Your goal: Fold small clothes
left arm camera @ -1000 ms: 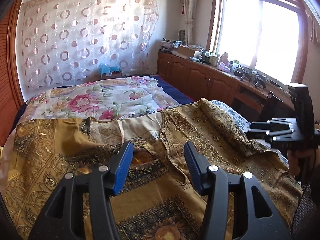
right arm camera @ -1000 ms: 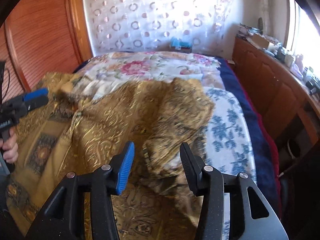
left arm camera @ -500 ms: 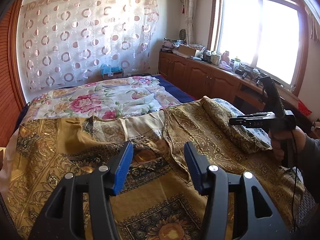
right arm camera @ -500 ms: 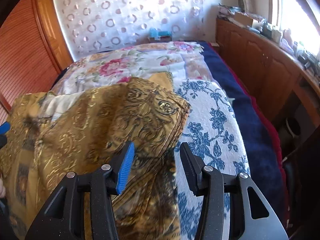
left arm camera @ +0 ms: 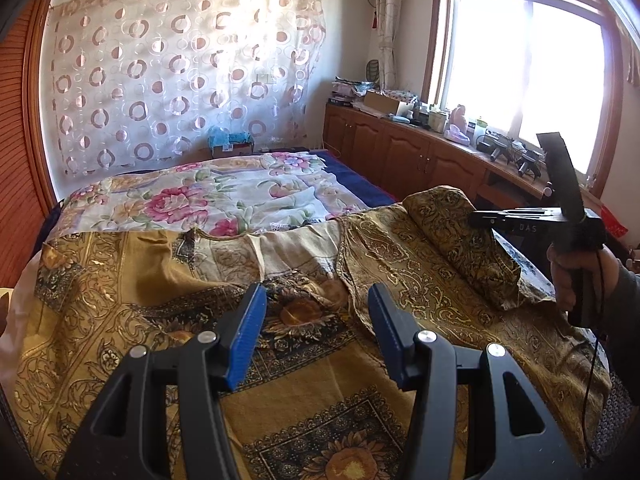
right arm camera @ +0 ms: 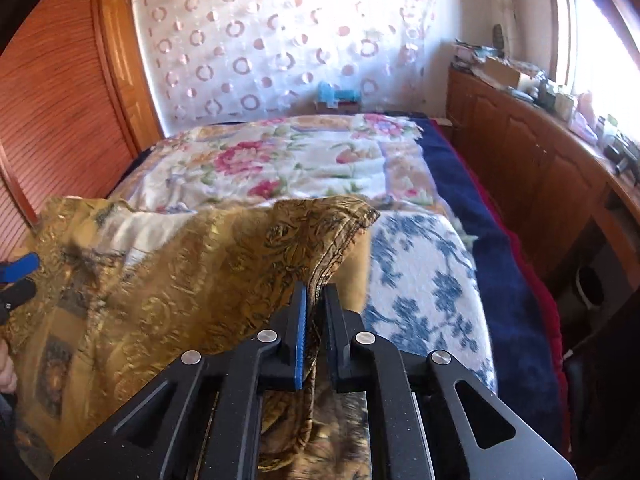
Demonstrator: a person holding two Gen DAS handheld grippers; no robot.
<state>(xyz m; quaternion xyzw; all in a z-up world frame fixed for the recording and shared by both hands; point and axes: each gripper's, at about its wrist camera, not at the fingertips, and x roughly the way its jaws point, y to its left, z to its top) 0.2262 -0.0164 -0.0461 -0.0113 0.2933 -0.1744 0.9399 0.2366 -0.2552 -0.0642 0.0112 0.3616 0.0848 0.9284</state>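
Bed [right arm camera: 472, 184] with dark-blue cover: white pink-floral quilt [left arm camera: 224, 196] at far end, white blue-floral blanket [right arm camera: 424, 280] on right, gold-brown patterned garment [left arm camera: 320, 368] spread across near half.

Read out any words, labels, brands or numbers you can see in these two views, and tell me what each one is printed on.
"DAS": pale letters on the side of the black right claw, seen from the left wrist view; more letters may be hidden.
Small cardboard box with blue items by the circle-patterned curtain: any label is too small to read.
Bottles and boxes on the wooden cabinet counter: too small and glare-washed to read.
Gold patterned garment: ornament only, no text.
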